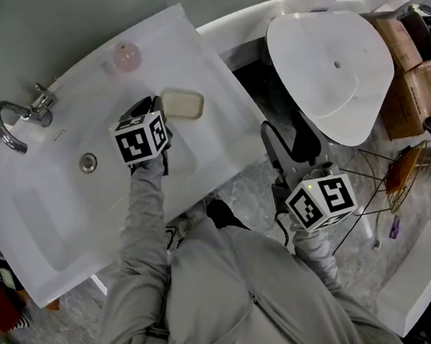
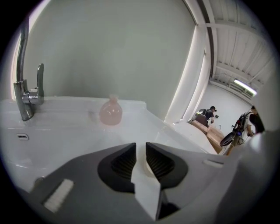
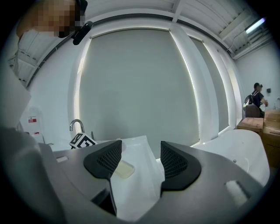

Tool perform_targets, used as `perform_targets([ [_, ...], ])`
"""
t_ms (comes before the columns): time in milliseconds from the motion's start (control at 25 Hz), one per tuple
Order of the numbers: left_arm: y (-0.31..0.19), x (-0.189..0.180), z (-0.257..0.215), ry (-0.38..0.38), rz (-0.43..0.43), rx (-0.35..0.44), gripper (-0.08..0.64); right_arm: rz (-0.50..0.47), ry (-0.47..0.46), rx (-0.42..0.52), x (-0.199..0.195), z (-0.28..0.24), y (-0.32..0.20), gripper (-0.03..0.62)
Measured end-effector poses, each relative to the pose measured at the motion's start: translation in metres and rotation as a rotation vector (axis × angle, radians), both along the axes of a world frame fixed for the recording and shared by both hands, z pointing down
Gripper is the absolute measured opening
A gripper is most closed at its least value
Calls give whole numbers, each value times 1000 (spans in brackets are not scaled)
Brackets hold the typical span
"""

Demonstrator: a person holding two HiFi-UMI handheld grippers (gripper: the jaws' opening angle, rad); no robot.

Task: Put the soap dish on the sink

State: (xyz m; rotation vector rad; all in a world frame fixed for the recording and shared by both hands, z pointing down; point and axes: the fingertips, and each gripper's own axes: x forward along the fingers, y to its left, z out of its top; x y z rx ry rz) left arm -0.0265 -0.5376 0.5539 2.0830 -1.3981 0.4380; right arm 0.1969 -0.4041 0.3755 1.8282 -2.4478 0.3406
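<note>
The soap dish (image 1: pixel 184 104), a cream rounded rectangle, lies flat on the right ledge of the white sink (image 1: pixel 64 218). My left gripper (image 1: pixel 157 108) is at the dish's left edge. In the left gripper view its jaws (image 2: pixel 140 152) stand almost together, with a cream sliver of the soap dish (image 2: pixel 148 168) pinched between them. My right gripper (image 1: pixel 273 145) hangs open off the sink's right side, above the floor, with nothing between its fingers. The right gripper view (image 3: pixel 139 162) shows the soap dish (image 3: pixel 124 169) from a distance.
A chrome faucet (image 1: pixel 13 121) stands at the sink's back left, a drain (image 1: pixel 88 162) in the basin. A pink round bottle (image 1: pixel 126 57) sits on the back ledge. A white bathtub (image 1: pixel 336 73) and cardboard boxes (image 1: pixel 412 78) stand to the right.
</note>
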Motion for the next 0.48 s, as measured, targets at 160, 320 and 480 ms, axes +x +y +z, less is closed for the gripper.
perform_targets([
  [160, 11, -18, -26, 14, -32, 65, 89, -34, -7, 24, -11, -4, 1, 261],
  [320, 27, -33, -53, 18, -46, 132, 89, -63, -1, 38, -25, -9, 4, 261],
  [480, 48, -49, -77, 20, -68, 192, 89, -101, -4, 53, -42, -14, 8, 261],
])
